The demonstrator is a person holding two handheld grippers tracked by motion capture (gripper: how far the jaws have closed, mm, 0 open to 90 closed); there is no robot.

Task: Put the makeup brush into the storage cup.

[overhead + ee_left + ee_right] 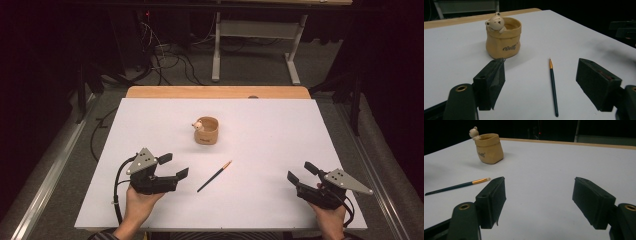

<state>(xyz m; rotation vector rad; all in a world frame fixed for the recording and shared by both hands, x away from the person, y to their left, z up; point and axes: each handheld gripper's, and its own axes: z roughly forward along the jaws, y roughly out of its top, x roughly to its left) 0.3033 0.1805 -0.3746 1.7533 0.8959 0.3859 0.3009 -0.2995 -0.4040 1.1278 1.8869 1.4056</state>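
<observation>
Left tongs (pixel 173 166): jaws spread wide, nothing between them, resting low at the near-left of the bench (pixel 280 125). In the left gripper view they sit just short of the paintbrush (pixel 553 88), which lies roughly along their line of sight, closer to the right-hand jaw.

Paintbrush (pixel 214 176): flat on the white bench top, just right of the left tongs, dark green handle, gold ferrule, pale tip pointing toward the far side. Touching nothing.

Pot (pixel 206 131): tan ceramic, shaped like a sack, small bear figure (pixel 198 125) hanging over its rim. Stands upright past the brush, near bench centre, well apart from both tongs. It looks empty, though I can't see its floor.

Right tongs (pixel 301 171): jaws also wide apart, empty, near-right of the bench, well clear of brush and pot.

Risks, my judgement: the brush is thin and lies flat, so jaws closing from above could skid off and roll it, or press it into the bench. A grip far from the balance point could let it swing. If it goes into the pot, clipping the bear or the rim could tip the pot.

Writing: dark script on the pot's front (pixel 510 47), too stylised to read with confidence. No other labels legible.
</observation>
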